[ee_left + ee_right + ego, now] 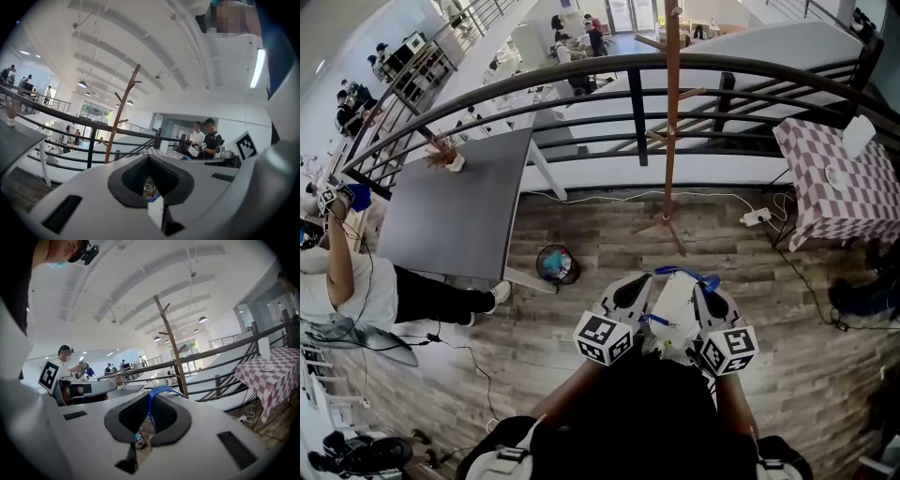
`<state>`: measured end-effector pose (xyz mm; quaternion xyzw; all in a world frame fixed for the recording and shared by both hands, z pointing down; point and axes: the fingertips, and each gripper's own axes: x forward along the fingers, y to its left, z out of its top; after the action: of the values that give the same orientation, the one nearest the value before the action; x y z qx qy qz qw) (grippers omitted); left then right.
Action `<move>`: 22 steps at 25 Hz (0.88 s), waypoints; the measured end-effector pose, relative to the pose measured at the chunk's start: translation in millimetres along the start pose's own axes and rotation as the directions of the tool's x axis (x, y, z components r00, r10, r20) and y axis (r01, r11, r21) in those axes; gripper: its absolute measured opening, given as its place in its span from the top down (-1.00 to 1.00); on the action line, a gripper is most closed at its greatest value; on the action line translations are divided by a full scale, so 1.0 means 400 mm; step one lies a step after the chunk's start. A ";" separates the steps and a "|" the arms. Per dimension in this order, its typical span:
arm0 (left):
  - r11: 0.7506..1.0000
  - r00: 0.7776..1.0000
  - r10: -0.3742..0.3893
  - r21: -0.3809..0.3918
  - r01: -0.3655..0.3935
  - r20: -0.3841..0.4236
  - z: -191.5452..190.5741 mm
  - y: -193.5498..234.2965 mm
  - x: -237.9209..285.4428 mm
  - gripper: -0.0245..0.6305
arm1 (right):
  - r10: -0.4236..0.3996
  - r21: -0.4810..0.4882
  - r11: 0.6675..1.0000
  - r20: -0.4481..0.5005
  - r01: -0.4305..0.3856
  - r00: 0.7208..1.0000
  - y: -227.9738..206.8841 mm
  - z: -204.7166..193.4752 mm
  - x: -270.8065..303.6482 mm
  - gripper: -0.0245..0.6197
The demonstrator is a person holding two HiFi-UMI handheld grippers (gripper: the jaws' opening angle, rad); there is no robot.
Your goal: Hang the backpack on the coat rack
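A white backpack (675, 309) with a blue strap (684, 274) hangs between my two grippers, low in the head view. My left gripper (645, 281) is shut, with a white piece of the backpack (157, 213) showing in the gap behind its pads. My right gripper (701, 289) is shut on the blue strap (161, 390), which loops up over its tips. The wooden coat rack (672, 122) stands ahead by the railing, apart from both grippers. Its pole and pegs rise beyond the left gripper (149, 159) as the coat rack (119, 117), and beyond the right gripper (150, 397) as the coat rack (171, 350).
A dark curved railing (628, 66) runs behind the rack. A grey table (459, 206) stands left, with a round bin (555, 264) at its leg and a person (356, 281) sitting on the floor. A checkered table (844, 187) is right; a power strip (757, 217) lies nearby.
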<state>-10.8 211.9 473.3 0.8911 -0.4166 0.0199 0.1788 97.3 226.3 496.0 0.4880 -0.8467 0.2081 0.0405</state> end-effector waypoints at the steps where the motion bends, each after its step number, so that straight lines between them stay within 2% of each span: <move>1: 1.000 1.000 -0.002 0.000 0.002 0.005 0.004 0.004 0.007 0.91 | -0.004 -0.003 1.000 0.003 0.004 1.000 -0.005 0.003 0.002 0.86; 5: 1.000 1.000 -0.006 0.001 0.006 0.024 0.021 0.037 0.041 0.91 | -0.021 -0.015 1.000 0.006 0.021 1.000 -0.026 0.006 0.023 0.86; 16: 0.998 0.998 -0.064 -0.016 0.064 -0.005 0.037 0.141 0.130 0.91 | -0.046 -0.041 0.998 0.015 0.046 0.999 -0.046 0.037 0.109 0.86; 22: 0.996 0.996 -0.088 -0.007 0.088 0.004 0.091 0.190 0.176 0.91 | -0.064 -0.034 0.997 0.020 0.065 0.998 -0.051 0.067 0.171 0.86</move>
<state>-25.9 103.2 475.2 0.9081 -0.3772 0.0090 0.1818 82.5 151.7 496.5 0.5164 -0.8343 0.1872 0.0475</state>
